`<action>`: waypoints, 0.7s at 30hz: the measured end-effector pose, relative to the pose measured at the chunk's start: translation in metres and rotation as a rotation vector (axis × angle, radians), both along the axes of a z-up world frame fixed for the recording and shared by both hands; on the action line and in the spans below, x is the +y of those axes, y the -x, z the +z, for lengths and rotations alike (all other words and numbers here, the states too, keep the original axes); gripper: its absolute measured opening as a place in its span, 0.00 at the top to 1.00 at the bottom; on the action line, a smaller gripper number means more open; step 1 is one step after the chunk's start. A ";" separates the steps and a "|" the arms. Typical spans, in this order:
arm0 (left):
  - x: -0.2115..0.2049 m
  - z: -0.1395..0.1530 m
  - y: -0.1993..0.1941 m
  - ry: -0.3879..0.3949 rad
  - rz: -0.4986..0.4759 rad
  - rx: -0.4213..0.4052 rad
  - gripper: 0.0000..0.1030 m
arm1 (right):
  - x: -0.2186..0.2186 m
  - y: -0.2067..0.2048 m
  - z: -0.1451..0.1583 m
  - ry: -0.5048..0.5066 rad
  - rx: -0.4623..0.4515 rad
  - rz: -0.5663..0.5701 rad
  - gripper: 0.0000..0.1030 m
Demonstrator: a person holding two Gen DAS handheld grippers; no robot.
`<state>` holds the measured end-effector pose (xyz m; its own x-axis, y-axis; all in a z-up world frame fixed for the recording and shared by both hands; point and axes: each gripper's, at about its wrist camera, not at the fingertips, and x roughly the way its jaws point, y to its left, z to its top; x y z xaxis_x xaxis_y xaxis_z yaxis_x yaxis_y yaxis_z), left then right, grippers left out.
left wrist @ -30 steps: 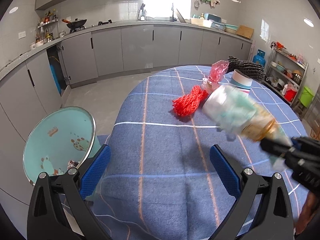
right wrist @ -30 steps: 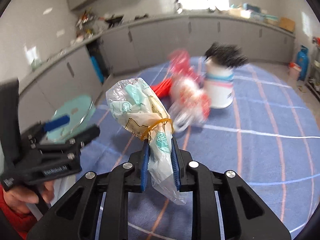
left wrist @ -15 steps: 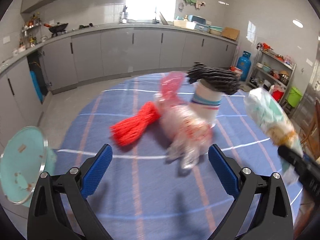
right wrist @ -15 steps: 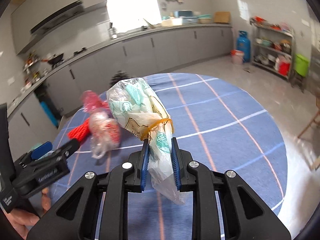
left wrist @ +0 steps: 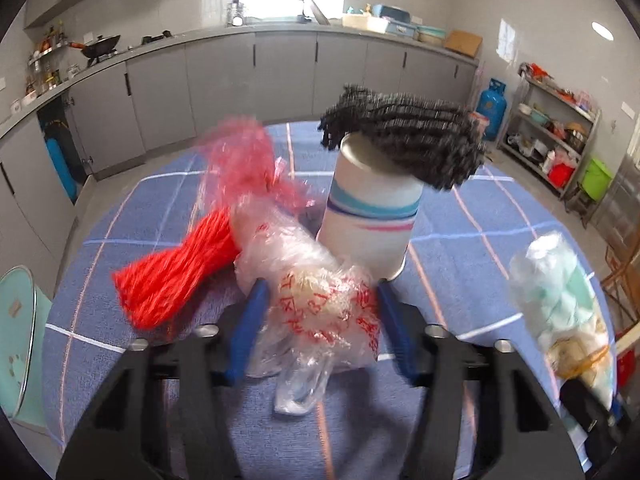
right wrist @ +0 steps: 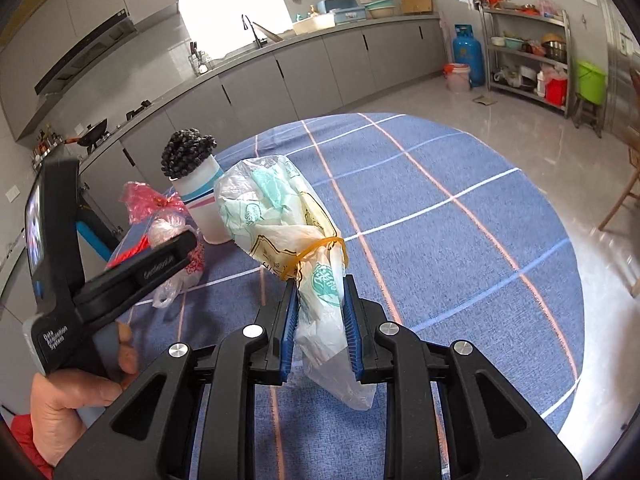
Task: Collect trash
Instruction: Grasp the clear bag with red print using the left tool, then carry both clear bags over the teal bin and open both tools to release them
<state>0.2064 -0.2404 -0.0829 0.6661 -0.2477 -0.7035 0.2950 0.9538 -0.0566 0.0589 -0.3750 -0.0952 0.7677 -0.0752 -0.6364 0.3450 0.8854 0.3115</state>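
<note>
A clear plastic bag with red print (left wrist: 320, 312) lies on the blue checked tablecloth (left wrist: 480, 220), its pink knotted top (left wrist: 248, 160) pointing away. My left gripper (left wrist: 320, 320) straddles it. Its jaws are closing, and both blue pads touch the bag's sides. My right gripper (right wrist: 320, 300) is shut on the neck of a white and green bag (right wrist: 276, 216) tied with a yellow rubber band, holding it above the table. That bag (left wrist: 560, 300) also shows at the right edge of the left wrist view. A hand (right wrist: 72, 392) holds the left gripper.
Just behind the clear bag stand a red net bundle (left wrist: 176, 272) and a striped white cup (left wrist: 372, 220) topped with black mesh (left wrist: 412, 140). A teal bin lid (left wrist: 16, 340) sits left of the table. A wooden chair (right wrist: 628, 200) is off to the right.
My left gripper moved forward over the table up to the clear bag, and its jaws narrowed from wide open onto it. My right gripper swung right, still holding its bag.
</note>
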 end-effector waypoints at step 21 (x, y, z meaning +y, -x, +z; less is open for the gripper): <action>0.082 0.017 0.082 0.104 -0.126 -0.071 0.57 | 0.034 0.004 -0.001 -0.044 -0.018 0.027 0.77</action>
